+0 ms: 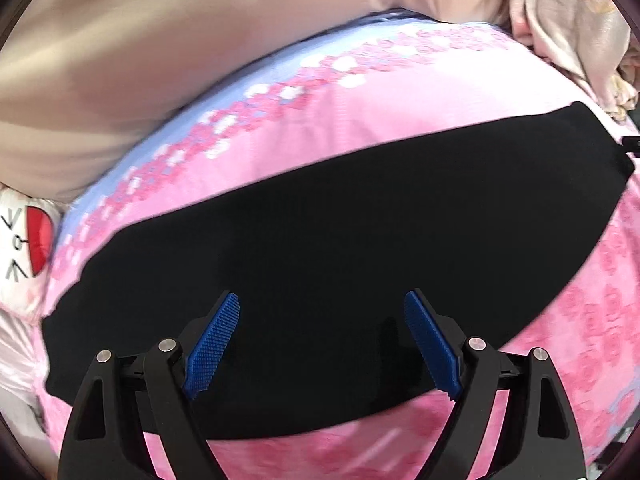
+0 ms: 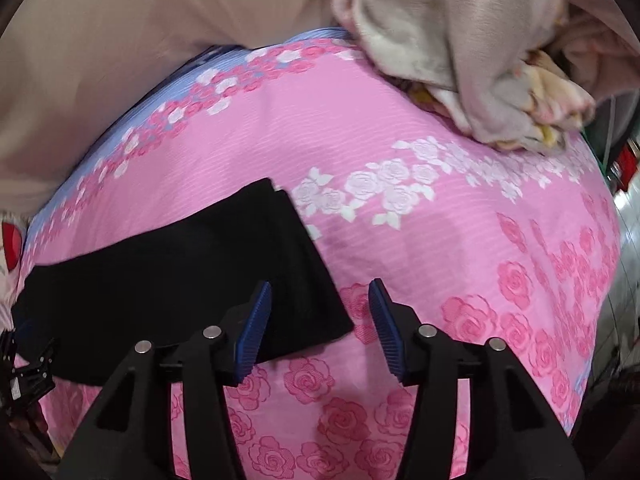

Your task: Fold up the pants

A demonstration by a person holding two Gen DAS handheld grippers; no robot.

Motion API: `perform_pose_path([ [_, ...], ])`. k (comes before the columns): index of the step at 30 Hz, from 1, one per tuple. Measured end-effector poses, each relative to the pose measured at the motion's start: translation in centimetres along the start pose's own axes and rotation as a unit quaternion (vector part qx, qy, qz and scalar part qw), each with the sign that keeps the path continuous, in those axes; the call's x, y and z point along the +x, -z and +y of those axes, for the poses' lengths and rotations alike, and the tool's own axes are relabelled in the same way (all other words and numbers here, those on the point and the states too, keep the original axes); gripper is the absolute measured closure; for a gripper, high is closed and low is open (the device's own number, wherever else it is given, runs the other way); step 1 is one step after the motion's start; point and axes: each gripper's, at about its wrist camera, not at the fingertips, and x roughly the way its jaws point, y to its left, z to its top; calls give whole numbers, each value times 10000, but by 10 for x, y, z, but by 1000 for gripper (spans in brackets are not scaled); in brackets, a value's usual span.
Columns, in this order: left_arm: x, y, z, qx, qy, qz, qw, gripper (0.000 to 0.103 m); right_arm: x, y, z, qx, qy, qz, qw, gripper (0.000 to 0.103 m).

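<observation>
1. The black pants [image 1: 340,264] lie flat as a long folded band across a pink bedsheet [image 1: 400,112] printed with roses; the sheet turns pale blue along its far edge.
2. The left gripper [image 1: 322,344] points steeply down over the middle of the band. Its jaws stand wide apart, the blue ribbed pads [image 1: 212,348] clear of the cloth, with nothing held between them.
3. From the left wrist view the pants run from lower left to upper right, and the band's near edge passes just under the gripper's black arms.
4. The right gripper [image 2: 320,332] also tilts steeply down, over the end of the pants [image 2: 168,280] that lies toward the right in its view. Its jaws are partly open and hold nothing.
5. In the right wrist view that end's near corner reaches between the two pads [image 2: 252,332]: the left pad stands over black fabric, the right one over bare pink sheet. Whether either fingertip touches the cloth cannot be told.
6. A beige quilt [image 2: 120,40] is bunched along the far side of the bed, and a crumpled pale blanket [image 2: 460,48] sits on the sheet's far right corner, well apart from the pants.
7. At the left edge of the left wrist view, a white cushion with a red patch [image 1: 28,240] rests beside the sheet.
</observation>
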Motion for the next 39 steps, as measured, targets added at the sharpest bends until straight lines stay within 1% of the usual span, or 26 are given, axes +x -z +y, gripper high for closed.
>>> perform_pose_path([
  [1,-1,0,-5,-16,3,3,10000,20,6,1,1,-38,-85,87,9999,34],
  [2,-2,-1,-5,-32,6,-12,10000,20,20,-2,-2,-42,-155,150,9998,30],
  [4,-7,-1,-7,-34,-64,-81,9999,20,32,-2,-1,-103,-339,261,9990,31],
  [6,-11,0,-2,-79,-209,-96,9997,20,39,-2,2,-335,-353,178,9987,36],
  [7,-13,2,0,-144,-272,-88,9995,20,40,-3,4,-473,-339,159,9982,47],
  [8,-14,3,7,-235,-344,-59,9991,20,44,-6,3,-471,-487,202,9975,65],
  [9,-14,4,12,-306,-406,-41,9987,20,44,-8,1,-394,-612,266,9970,69],
  [10,-15,6,18,-396,-487,-27,9980,20,44,-10,0,-366,-710,287,9964,75],
  [11,-16,8,27,-516,-600,4,9969,20,44,-10,0,-392,-810,314,9954,79],
  [12,-15,10,33,-587,-647,29,9962,20,44,-10,-2,-398,-868,336,9949,80],
  [13,-14,12,39,-653,-687,62,9955,20,44,-11,-3,-383,-912,346,9945,80],
  [15,-13,16,50,-753,-831,148,9936,20,40,-13,-3,-354,-815,333,9955,78],
  [17,-13,19,59,-809,-936,170,9922,20,29,-16,-3,-285,-763,159,9965,77],
  [19,-14,22,67,-872,-1025,177,9907,20,25,-15,2,-430,-643,182,9968,77],
  [23,-14,25,76,-933,-1059,207,9898,20,22,-10,11,-743,-533,202,9956,77],
  [25,-15,26,77,-927,-1060,202,9898,20,23,-7,17,-1001,-355,230,9941,77],
  [27,-15,26,76,-899,-1030,211,9904,20,14,-9,17,-1028,-135,124,9945,77],
  [29,-17,27,74,-922,-960,165,9910,20,1,-9,14,-949,-105,-69,9954,76],
  [30,-17,27,72,-926,-914,173,9913,20,-1,-9,13,-940,-104,-97,9955,75],
  [32,-14,29,65,-877,-858,219,9922,20,8,-8,7,-838,-113,67,9964,73],
  [34,-10,30,58,-810,-817,273,9930,20,26,-9,0,-717,-158,311,9968,71],
  [36,-9,30,52,-742,-819,283,9935,20,32,-8,2,-765,-170,329,9964,71],
  [37,-10,31,51,-744,-821,271,9935,20,31,-9,6,-832,-249,277,9958,73],
  [38,-11,31,51,-781,-792,251,9935,20,31,-8,9,-907,-225,249,9953,81],
  [39,-12,32,51,-802,-759,251,9936,20,33,-7,13,-1025,-147,252,9943,88],
])
